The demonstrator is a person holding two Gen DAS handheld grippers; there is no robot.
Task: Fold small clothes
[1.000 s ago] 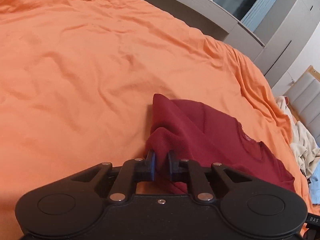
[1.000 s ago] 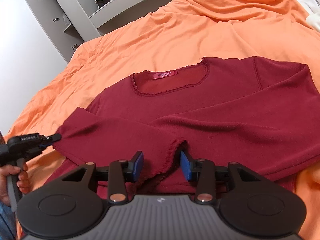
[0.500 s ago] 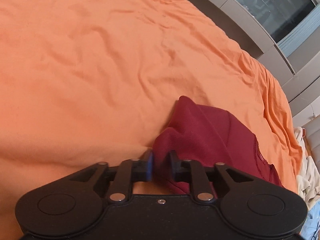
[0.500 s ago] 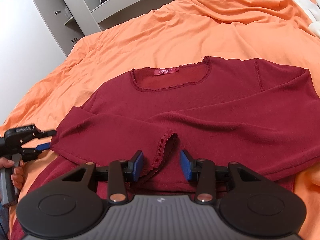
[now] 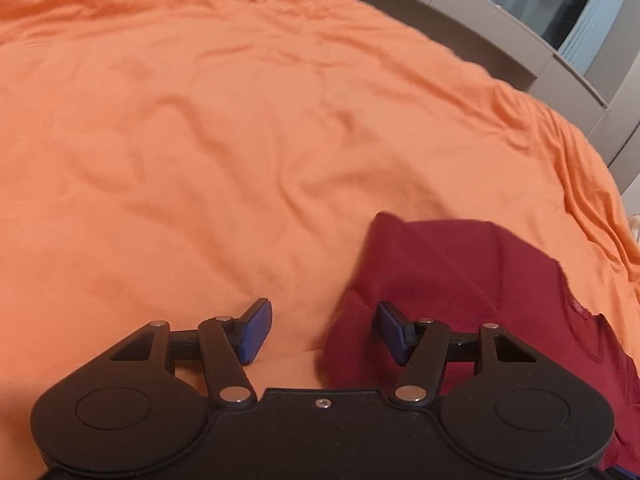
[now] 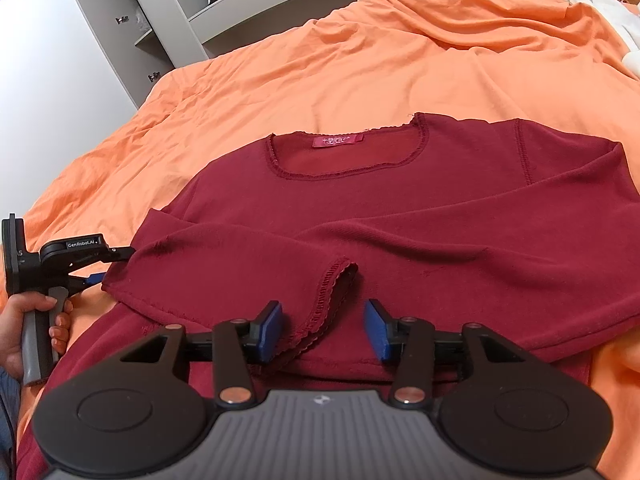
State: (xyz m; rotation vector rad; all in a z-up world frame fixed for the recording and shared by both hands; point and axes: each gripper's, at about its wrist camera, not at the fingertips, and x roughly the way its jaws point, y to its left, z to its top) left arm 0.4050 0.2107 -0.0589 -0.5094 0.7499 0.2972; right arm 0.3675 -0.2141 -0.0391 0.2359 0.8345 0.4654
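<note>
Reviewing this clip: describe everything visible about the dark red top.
The dark red top is a soft knit with long sleeves, a scalloped neckline and a pink label. It lies flat, neckline away from the camera, on the orange sheet, both sleeves folded across the chest. Both tongs are open; neither grips it.

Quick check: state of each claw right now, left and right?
Left claw: open, holding nothing; the dark red top lies partly between its fingers, ungripped.
Right claw: open, holding nothing; the sleeve cuff lies between its fingers.
</note>
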